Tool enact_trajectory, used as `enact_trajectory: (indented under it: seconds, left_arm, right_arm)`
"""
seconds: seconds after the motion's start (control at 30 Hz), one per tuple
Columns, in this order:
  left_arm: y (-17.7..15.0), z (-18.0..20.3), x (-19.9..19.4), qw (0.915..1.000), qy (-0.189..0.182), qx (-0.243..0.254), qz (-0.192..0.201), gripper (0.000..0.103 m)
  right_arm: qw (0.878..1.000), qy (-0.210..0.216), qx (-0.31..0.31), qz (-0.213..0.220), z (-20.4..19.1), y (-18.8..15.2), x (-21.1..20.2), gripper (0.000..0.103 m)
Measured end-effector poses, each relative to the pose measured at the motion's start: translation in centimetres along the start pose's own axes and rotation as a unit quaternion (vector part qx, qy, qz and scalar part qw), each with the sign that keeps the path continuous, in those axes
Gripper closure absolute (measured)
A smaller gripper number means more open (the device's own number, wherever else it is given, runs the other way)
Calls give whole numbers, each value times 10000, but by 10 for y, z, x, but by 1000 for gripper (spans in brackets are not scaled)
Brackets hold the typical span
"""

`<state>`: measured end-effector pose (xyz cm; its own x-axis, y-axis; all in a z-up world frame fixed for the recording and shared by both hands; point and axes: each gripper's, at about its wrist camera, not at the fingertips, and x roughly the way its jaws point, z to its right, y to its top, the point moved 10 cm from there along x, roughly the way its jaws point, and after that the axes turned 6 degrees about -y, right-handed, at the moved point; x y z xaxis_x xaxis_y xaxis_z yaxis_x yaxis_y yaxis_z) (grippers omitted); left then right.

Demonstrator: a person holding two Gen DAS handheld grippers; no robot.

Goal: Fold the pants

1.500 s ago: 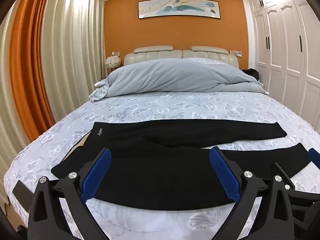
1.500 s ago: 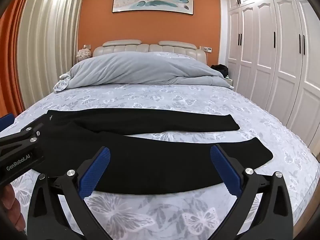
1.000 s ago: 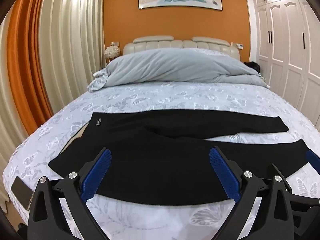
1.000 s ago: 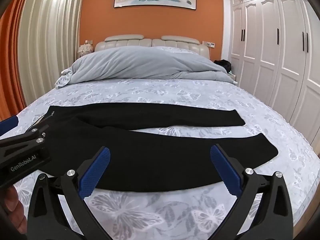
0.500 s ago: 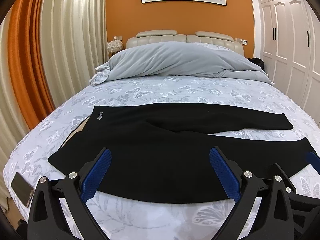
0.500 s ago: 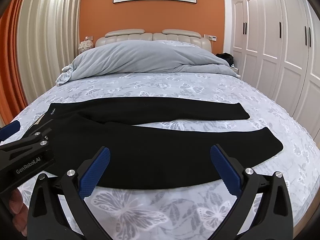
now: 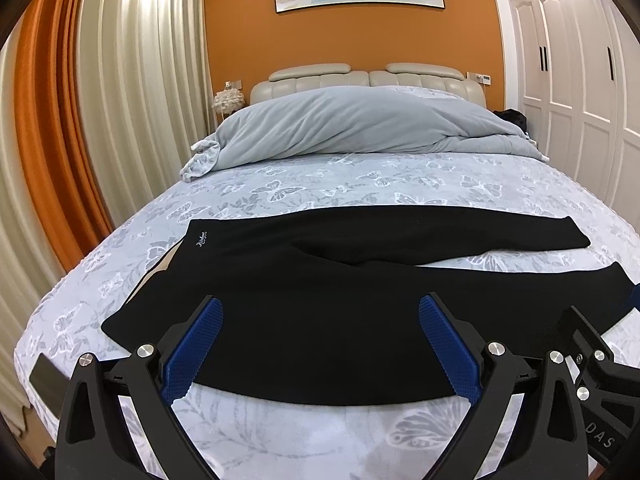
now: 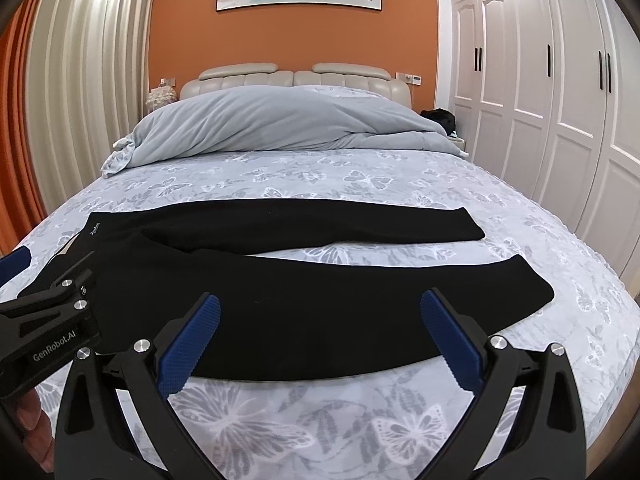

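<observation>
Black pants (image 7: 320, 280) (image 8: 320, 280) lie flat across the foot of the bed, waistband at the left, both legs stretching right. The far leg (image 8: 340, 224) lies apart from the near leg (image 8: 440, 292), with a strip of sheet between them. My left gripper (image 7: 320, 344) hovers open above the near edge of the pants, nothing between its blue pads (image 7: 196, 344). My right gripper (image 8: 320, 340) is also open over the near leg, empty. The left gripper's body (image 8: 44, 336) shows at the left of the right wrist view.
The bed (image 7: 360, 176) has a grey butterfly-print sheet and a grey duvet (image 7: 352, 128) heaped at the headboard. A phone (image 7: 44, 376) lies on the near left corner. Curtains (image 7: 100, 120) hang at left; white wardrobes (image 8: 540, 100) stand at right.
Both grippers have drifted slightly, so the pants sit a little farther up in each view. Both stay open and empty; the pants have not moved.
</observation>
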<state>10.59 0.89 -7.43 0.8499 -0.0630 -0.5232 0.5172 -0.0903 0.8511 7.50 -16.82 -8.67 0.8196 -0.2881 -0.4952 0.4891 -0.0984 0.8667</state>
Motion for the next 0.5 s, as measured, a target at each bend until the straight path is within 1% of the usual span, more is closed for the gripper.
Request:
enact_trajectory:
  seconds: [0.27,0.5]
  left_arm:
    - [-2,1,1,10000,62,48,17,6]
    - [-3,0,2,10000,44,65,-4,6]
  right_arm:
    - [10000,-15,-23,23,1,0,-1,5]
    - [10000,-4,-38,15,-2,1,-1,5]
